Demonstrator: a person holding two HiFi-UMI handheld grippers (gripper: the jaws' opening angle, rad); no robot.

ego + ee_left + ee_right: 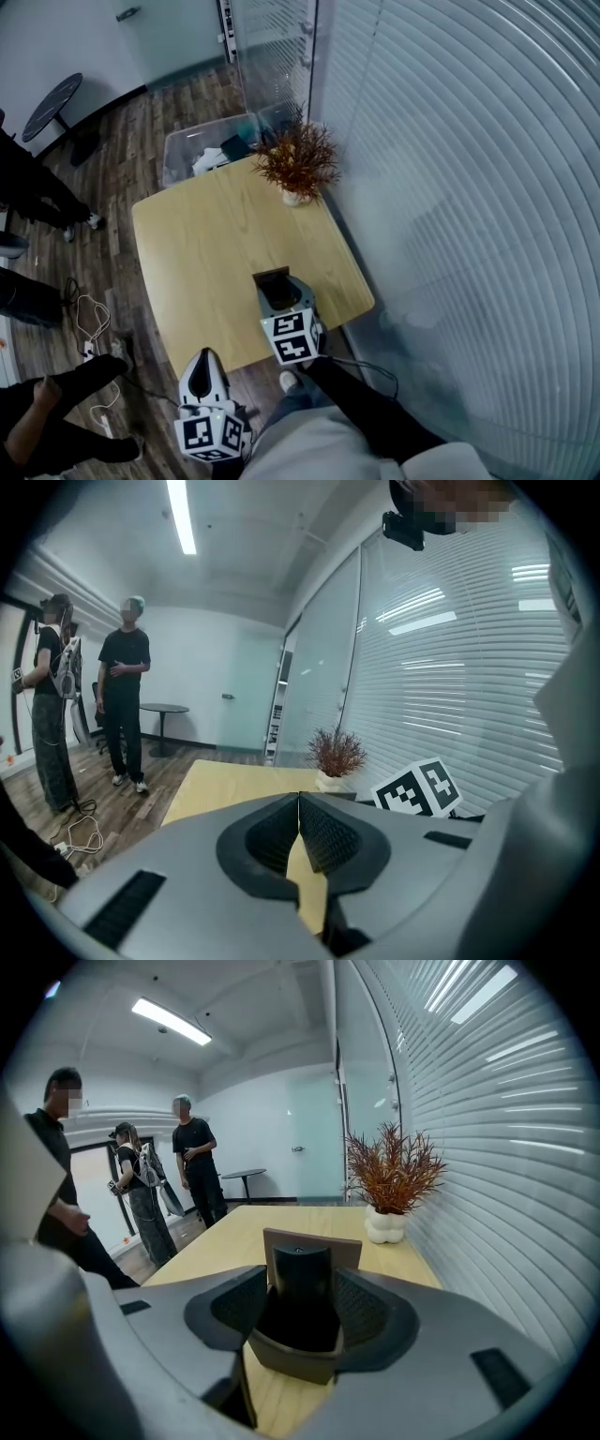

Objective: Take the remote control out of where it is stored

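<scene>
**On the wooden surface, an opened hand-held gripper frames the remote in its holder**

Near the front edge of the surface [206, 253] stands one brown holder [281, 1361]. One dark remote control [302, 1274] sits upright inside it, not yet lifted out. The holder's raised back panel props the remote so that its top stands clear above the low front wall, which is probably why the approach is made from this side.

The right hand-held gripper [300, 1316] has its jaws spread wide, one ribbed pad on each side of the remote and the holder's front. The pads seem to stand just off the remote rather than pressing it, though the wide-angle lens makes that gap hard to judge. Spread this way, the jaws look ready to close on the remote's body.

The left hand-held gripper [299, 832] hangs low off the near edge with its jaws together and nothing between them, apparently kept out of the way.

Counted: two grippers, one remote, one holder, and one potted plant [298, 161] at the far edge by the blinds. One clear bin [202, 150] sits on the floor beyond, and three people stand well back
</scene>
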